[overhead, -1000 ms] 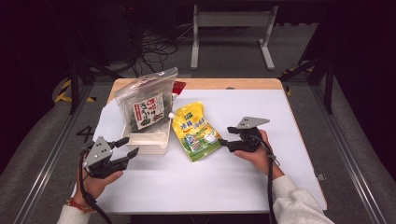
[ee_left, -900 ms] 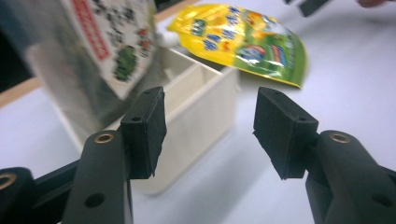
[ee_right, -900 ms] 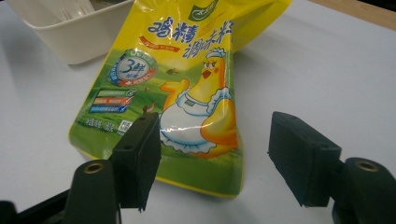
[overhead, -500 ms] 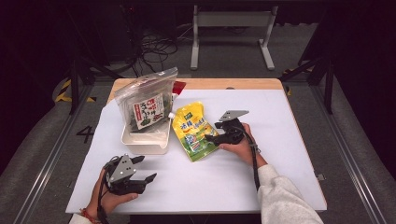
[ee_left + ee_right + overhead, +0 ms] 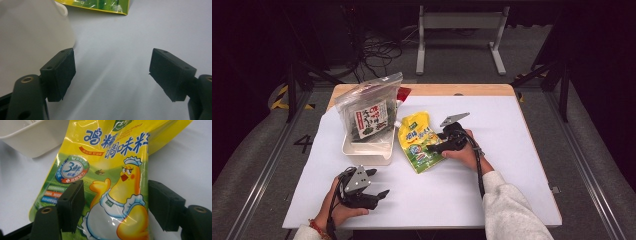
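A yellow seasoning pouch printed with a cartoon chicken lies flat on the white table, right of a white tub. My right gripper is at the pouch's right side. In the right gripper view, its jaws have just been closing a little; the pouch lies between and under them and they do not pinch it. My left gripper rests low near the front edge. Its jaws have just been opening and, in the left gripper view, stand wide over bare table.
The tub holds a clear bag of seaweed snacks leaning upright, with a red item behind it. The tub wall is close on the left gripper's left, and the pouch corner lies ahead of it. A dark floor surrounds the table.
The left hand has come away from the tub toward the front edge and lower, its jaws wider. The right hand has slid left from bare table onto the yellow pouch.
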### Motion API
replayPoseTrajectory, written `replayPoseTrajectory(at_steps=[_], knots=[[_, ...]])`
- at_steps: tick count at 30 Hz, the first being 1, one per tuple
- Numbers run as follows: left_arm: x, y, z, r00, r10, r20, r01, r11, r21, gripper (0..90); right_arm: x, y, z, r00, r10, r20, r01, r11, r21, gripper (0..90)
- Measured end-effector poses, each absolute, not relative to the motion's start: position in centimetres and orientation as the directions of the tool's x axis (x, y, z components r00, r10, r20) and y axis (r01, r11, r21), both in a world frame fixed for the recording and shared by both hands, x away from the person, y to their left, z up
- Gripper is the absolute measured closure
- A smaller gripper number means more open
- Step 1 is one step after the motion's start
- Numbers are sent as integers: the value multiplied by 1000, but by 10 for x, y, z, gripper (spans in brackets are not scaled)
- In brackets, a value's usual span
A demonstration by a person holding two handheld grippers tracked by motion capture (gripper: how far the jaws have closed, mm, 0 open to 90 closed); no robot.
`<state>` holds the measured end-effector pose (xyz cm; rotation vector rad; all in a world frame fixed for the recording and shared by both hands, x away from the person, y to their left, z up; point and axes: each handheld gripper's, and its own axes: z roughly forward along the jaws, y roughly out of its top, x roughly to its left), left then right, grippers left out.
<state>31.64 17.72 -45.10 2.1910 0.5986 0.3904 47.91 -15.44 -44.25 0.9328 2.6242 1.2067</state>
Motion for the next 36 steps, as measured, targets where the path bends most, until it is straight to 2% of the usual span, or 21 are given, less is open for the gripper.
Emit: replayPoseTrajectory(at_steps=[4, 10, 14, 16, 21, 33, 36], knots=[[317, 177, -451, 841, 537, 68, 291, -555, 780, 213, 485, -152, -445, -798, 559, 224, 530, 476, 702, 367], [324, 173, -454, 838, 545, 30, 318, -532, 785, 215, 486, -161, -444, -791, 553, 261, 542, 438, 717, 627], [328, 166, -458, 838, 546, 12, 330, -524, 785, 203, 478, -167, -441, -806, 557, 201, 490, 438, 754, 780], [329, 163, -458, 841, 542, 7, 331, -525, 784, 203, 473, -172, -440, -813, 556, 175, 466, 438, 769, 811], [331, 154, -458, 852, 523, -27, 339, -511, 790, 202, 456, -182, -437, -824, 544, 159, 414, 385, 825, 831], [346, 125, -452, 868, 485, -109, 362, -467, 807, 186, 402, -203, -430, -858, 513, 12, 212, 332, 919, 844], [350, 119, -453, 870, 476, -129, 372, -462, 805, 179, 395, -205, -428, -861, 509, 4, 199, 330, 923, 845]])
